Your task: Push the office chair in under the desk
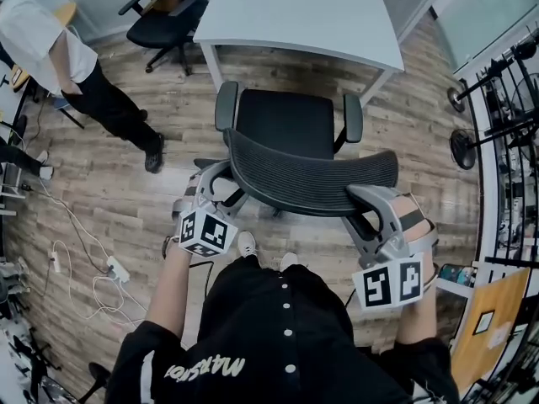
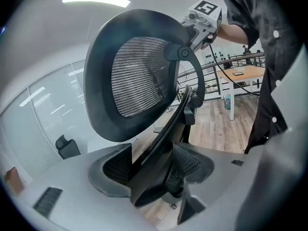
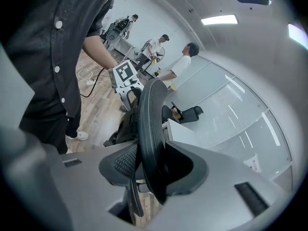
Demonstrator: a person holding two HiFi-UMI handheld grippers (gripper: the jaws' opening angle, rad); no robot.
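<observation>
Office chair (image 1: 286,124) stands on the wood floor just near of the counter (image 1: 295,11). Its seat and armrests face far toward the counter, and the seat is just short of the counter's near edge. The backrest (image 1: 312,179) faces the person, with its long axis running left-right. Left tongs (image 1: 221,183) are clamped on the backrest's left end and right tongs (image 1: 366,199) on its right end, the rim between the pads. Both forearms reach forward, tongs angled down and away.
</observation>
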